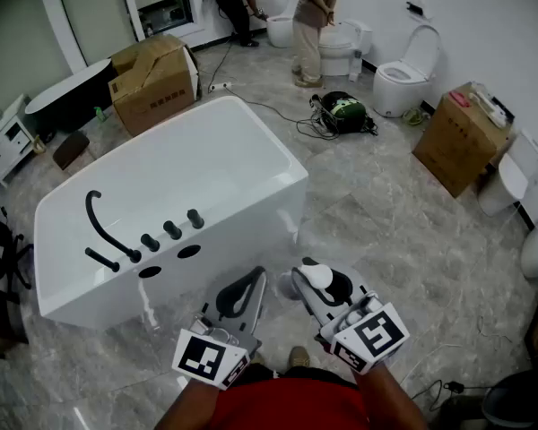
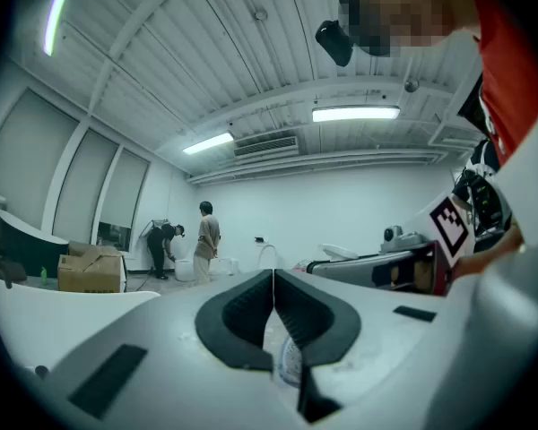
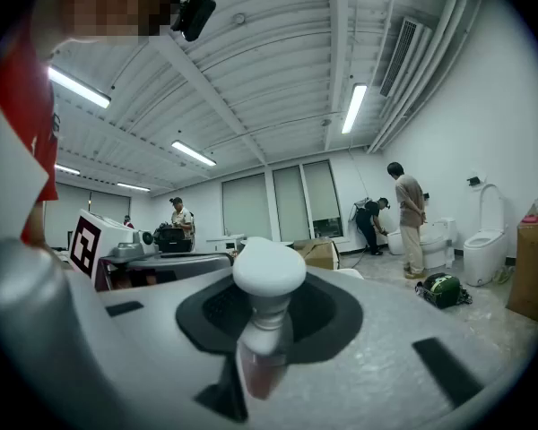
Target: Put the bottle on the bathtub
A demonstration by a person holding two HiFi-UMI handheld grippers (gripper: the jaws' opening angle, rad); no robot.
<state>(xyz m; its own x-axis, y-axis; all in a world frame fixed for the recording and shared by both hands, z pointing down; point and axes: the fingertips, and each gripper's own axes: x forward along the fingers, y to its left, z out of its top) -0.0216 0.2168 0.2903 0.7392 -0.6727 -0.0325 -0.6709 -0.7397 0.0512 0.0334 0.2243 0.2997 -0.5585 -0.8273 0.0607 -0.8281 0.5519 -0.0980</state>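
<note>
The bottle (image 1: 316, 276) has a rounded white cap and a pinkish clear body. My right gripper (image 1: 323, 287) is shut on it, low in the head view, just off the near right corner of the bathtub (image 1: 251, 164). In the right gripper view the bottle (image 3: 268, 276) stands up between the dark pads (image 3: 327, 316), cap towards the camera. The white bathtub has a black faucet (image 1: 103, 231) and black knobs (image 1: 172, 230) on its near rim. My left gripper (image 1: 244, 289) hangs beside the right one, by the tub's front wall. In the left gripper view its pads (image 2: 309, 316) meet, and the left gripper (image 2: 273, 285) holds nothing.
Cardboard boxes stand behind the tub (image 1: 152, 79) and at the right (image 1: 457, 137). A green bag with cables (image 1: 342, 110) lies on the floor. Toilets (image 1: 403, 74) line the far wall, where two people (image 1: 314, 21) stand. A dark bathtub (image 1: 67, 92) sits at the far left.
</note>
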